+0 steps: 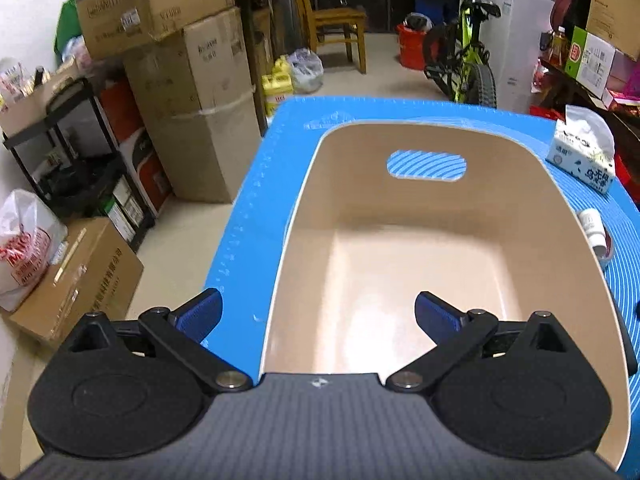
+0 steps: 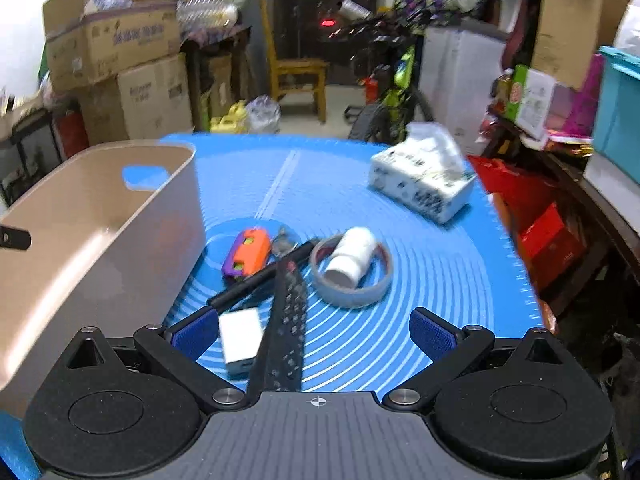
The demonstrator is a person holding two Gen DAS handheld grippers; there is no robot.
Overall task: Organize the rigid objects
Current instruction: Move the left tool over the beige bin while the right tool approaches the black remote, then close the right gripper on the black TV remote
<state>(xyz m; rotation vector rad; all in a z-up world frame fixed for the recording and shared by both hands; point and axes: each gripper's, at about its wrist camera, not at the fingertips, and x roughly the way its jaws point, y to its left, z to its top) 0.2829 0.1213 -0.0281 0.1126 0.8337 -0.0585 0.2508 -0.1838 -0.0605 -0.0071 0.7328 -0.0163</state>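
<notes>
A beige bin point(image 1: 420, 208) with a handle slot stands empty on the blue mat point(image 1: 256, 184); it also shows in the right wrist view point(image 2: 100, 216) at the left. My left gripper point(image 1: 318, 318) is open and empty over the bin's near left rim. My right gripper point(image 2: 314, 332) is open and empty above a pile on the mat: a black remote point(image 2: 286, 320), a white block point(image 2: 240, 340), a black pen point(image 2: 260, 280), an orange-purple toy point(image 2: 248, 254), a white bottle point(image 2: 352, 256) lying in a grey tape ring point(image 2: 352, 294).
A tissue pack point(image 2: 424, 176) lies at the mat's far right, also in the left wrist view point(image 1: 584, 152). Cardboard boxes point(image 1: 192, 92), a black shelf, a wooden chair point(image 1: 336, 28) and a bicycle point(image 1: 464, 52) surround the table. The mat's left edge drops to the floor.
</notes>
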